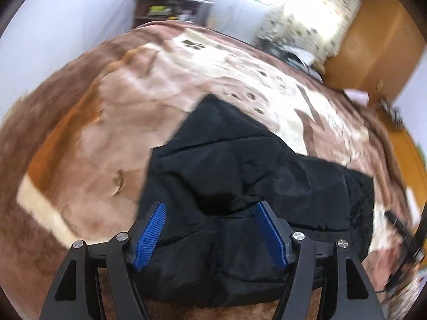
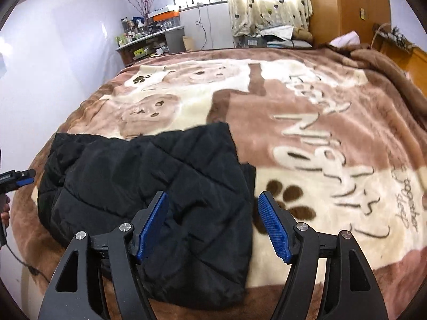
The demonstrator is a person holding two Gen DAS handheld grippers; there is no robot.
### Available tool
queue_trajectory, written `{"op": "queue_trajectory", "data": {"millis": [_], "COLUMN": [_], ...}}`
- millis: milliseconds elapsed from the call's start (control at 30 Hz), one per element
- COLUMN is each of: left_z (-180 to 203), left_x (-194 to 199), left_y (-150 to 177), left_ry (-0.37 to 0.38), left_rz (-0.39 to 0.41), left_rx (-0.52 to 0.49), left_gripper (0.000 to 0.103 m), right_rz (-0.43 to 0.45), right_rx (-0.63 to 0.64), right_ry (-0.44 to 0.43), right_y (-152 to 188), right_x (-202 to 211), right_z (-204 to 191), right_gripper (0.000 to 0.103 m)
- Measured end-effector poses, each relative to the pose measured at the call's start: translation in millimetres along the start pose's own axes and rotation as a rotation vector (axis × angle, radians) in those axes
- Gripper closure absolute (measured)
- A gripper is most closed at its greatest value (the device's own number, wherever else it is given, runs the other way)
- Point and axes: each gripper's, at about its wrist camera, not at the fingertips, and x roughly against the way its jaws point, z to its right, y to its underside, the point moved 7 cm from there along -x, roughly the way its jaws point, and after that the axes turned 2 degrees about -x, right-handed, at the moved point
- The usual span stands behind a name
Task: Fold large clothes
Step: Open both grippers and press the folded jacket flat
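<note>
A black quilted jacket (image 1: 240,186) lies folded in a bundle on the bed's brown and cream blanket (image 1: 93,133). My left gripper (image 1: 210,208) is open and empty, hovering above the jacket's near edge. In the right wrist view the same jacket (image 2: 149,181) lies at the lower left of the blanket (image 2: 307,138). My right gripper (image 2: 213,200) is open and empty above the jacket's right edge. The left gripper (image 2: 25,178) shows at the far left edge of that view, beside the jacket.
A cluttered shelf (image 2: 149,40) stands past the bed's far left corner. A curtained window (image 2: 267,0) and a wooden wardrobe (image 2: 347,5) stand behind the bed. Pillows and bedding (image 2: 344,40) lie at the far right. A cable (image 2: 16,258) hangs at the left.
</note>
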Motion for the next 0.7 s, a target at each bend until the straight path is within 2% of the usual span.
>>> {"op": "queue_trajectory", "data": {"millis": [67, 133, 333, 367, 500, 700], "left_z": [13, 14, -10, -14, -18, -17], "left_x": [-18, -35, -80, -85, -98, -106], "left_y": [-6, -13, -35, -36, -36, -32], "left_ry": [0.010, -0.006, -0.050, -0.057, -0.083, -0.119], "left_rz": [-0.037, -0.073, -0.151, -0.157, -0.167, -0.183], "left_rx": [-0.024, 0.013, 0.125, 0.132, 0.128, 0.115], "left_gripper": [0.034, 0.034, 0.034, 0.034, 0.033, 0.032], "right_rz": [-0.003, -0.018, -0.136, -0.167, -0.230, -0.273], "right_rx": [-0.035, -0.046, -0.051, -0.039, -0.031, -0.026], "right_ry": [-0.003, -0.014, 0.083, 0.111, 0.131, 0.147], "right_y": [-8, -17, -25, -22, -15, -9], "right_x": [-14, -28, -89, -100, -123, -131], "right_z": [-5, -10, -8, -7, -3, -1], "right_gripper": [0.033, 0.033, 0.033, 0.033, 0.033, 0.033]}}
